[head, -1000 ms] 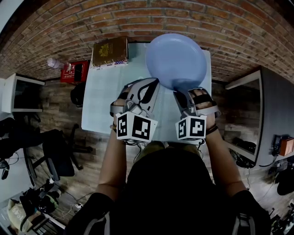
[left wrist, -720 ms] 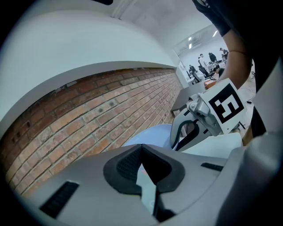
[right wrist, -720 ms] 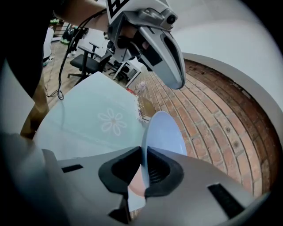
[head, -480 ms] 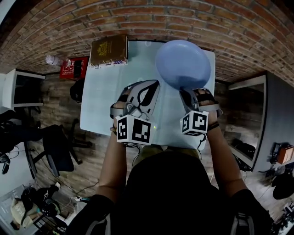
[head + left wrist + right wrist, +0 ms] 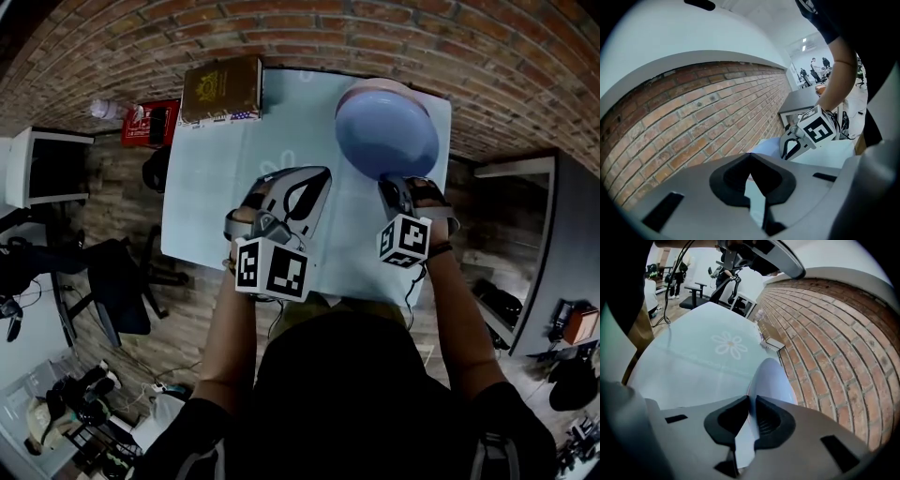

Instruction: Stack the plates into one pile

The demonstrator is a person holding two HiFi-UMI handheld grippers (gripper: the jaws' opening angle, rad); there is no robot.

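Right tool (image 5: pixel 751 404), jaws just loosening, pinches blue plate (image 5: pixel 386 131).

Brick wall (image 5: pixel 309 33), plank floor (image 5: pixel 122 214), office furniture

The red brick ran behind the pale desk (image 5: pixel 211 197) (a daisy was printed on its top). A black office chair (image 5: pixel 117 300) and a white unit (image 5: pixel 42 183) stood on the wooden floor to the left, and a grey table (image 5: pixel 567 225) stood to the right. Ceiling lights (image 5: pixel 804 41) glowed far off.
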